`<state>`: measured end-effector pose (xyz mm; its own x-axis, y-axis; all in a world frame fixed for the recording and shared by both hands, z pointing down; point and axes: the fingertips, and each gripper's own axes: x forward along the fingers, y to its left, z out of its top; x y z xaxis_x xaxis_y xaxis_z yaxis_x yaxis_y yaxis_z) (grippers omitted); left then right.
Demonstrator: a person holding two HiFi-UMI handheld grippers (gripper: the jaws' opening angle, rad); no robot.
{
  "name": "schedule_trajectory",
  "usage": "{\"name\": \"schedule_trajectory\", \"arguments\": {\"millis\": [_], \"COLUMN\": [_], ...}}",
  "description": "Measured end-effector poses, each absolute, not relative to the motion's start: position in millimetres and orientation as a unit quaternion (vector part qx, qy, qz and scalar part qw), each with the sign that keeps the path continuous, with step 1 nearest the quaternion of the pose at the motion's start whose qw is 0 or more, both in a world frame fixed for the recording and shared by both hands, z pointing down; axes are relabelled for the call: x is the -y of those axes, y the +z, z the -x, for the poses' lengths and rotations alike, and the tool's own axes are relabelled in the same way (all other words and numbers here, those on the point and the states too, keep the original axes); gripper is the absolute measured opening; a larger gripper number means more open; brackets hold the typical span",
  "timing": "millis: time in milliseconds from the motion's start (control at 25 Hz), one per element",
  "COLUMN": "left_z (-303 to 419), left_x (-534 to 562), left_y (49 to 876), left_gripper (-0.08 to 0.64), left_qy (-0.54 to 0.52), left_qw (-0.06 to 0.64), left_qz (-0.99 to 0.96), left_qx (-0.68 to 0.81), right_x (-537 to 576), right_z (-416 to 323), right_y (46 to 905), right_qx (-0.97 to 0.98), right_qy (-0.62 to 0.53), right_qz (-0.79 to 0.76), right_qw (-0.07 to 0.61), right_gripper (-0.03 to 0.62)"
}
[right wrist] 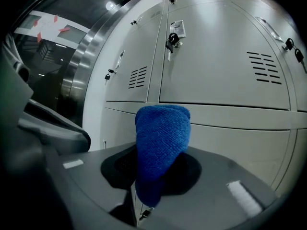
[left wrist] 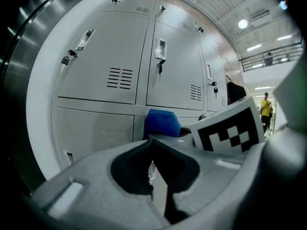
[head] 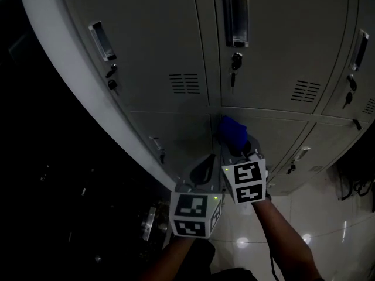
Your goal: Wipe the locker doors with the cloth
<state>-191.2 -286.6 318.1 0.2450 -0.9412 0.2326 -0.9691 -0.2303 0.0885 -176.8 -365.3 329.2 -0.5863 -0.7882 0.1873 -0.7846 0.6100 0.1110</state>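
Note:
Grey locker doors [head: 158,45] fill the head view in two rows; they also show in the left gripper view [left wrist: 103,66] and the right gripper view [right wrist: 225,56]. My right gripper [head: 237,150] is shut on a bunched blue cloth [head: 233,131], which is held up before the lower row near the seam between two doors. In the right gripper view the cloth [right wrist: 160,128] stands up out of the right gripper [right wrist: 158,155]; whether it touches the door I cannot tell. My left gripper [head: 202,170] is just left of it, shut and holding nothing [left wrist: 152,142].
Keys hang from the locks [head: 234,63] and handles [head: 103,41] stick out of the doors. A white frame [head: 70,81] borders the lockers on the left, with dark space beyond. Glossy floor tiles [head: 328,227] lie below right, and dark items hang at the far right [head: 354,174].

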Motion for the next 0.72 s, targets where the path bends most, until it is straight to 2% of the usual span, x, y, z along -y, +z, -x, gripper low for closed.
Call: {"name": "schedule_trajectory", "arguments": {"millis": [200,720], "left_z": [188,131], "left_x": [297,320], "left_y": [320,333], "left_gripper": [-0.005,-0.005], "left_qy": [0.068,0.092], "left_qw": [0.106,0.097], "left_qz": [-0.785,-0.807], "left_qx": [0.607,0.575], "right_x": [374,389], "right_z": [152,19], "right_y": [333,343], "right_qx": [0.884,0.84], "right_qy": [-0.005,0.012], "right_qz": [-0.456,-0.533], "right_qw": [0.102,0.103], "right_gripper": [0.083,0.081]}}
